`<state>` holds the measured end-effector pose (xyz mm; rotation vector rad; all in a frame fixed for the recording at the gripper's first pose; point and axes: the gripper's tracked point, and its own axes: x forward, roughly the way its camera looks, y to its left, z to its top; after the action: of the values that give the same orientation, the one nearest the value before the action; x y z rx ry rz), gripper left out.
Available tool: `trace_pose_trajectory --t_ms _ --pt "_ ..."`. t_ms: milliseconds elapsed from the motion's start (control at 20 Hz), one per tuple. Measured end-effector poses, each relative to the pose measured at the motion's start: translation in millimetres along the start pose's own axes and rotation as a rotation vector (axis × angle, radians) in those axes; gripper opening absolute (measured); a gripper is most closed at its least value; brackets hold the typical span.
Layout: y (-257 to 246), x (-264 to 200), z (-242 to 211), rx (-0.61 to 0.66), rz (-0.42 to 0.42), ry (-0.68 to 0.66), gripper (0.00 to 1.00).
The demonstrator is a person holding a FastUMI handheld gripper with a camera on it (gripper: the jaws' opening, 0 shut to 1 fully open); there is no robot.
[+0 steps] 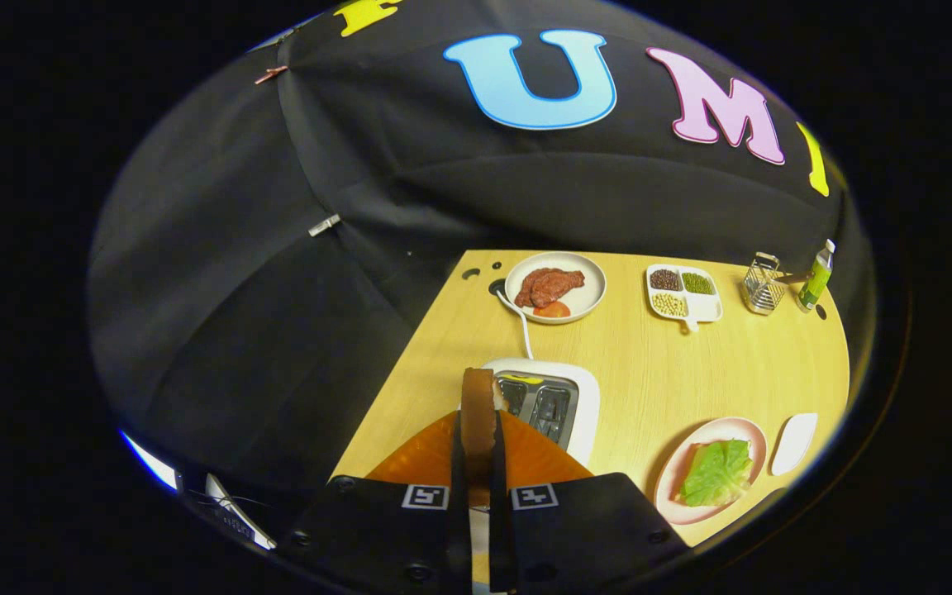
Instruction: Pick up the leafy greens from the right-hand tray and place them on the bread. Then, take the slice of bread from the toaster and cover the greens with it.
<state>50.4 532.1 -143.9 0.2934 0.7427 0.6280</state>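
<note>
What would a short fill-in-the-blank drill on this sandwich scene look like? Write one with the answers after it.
1. The gripper is shut on a slice of ____.
2. The leafy greens lie on bread on a ____ plate.
3. The white toaster sits just beyond the fingers, and its cord runs toward the plate holding ____.
4. The divided dish holds ____ kinds of beans or grains.

Answers: bread; pink; meat; three

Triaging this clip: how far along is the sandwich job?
Done: the leafy greens lie on the bread on the pink plate. In hand: the gripper has its fingers shut on the slice of bread, held above the toaster. Left: carry the slice over and cover the greens.
</note>
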Motion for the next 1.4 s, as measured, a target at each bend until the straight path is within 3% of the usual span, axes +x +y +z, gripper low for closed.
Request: trace_pose_trajectory --t_ms 400,750,1100,1400 --pt "-33 -81 41 0.043 0.07 -0.113 0.13" --pt "-136 -130 44 0.033 -0.04 -0.171 0.13" --pt "-233 -143 -9 0.119 -0.122 -0.118 0.13" --pt "-277 -103 -66 0.199 -0.163 -0.062 0.13"
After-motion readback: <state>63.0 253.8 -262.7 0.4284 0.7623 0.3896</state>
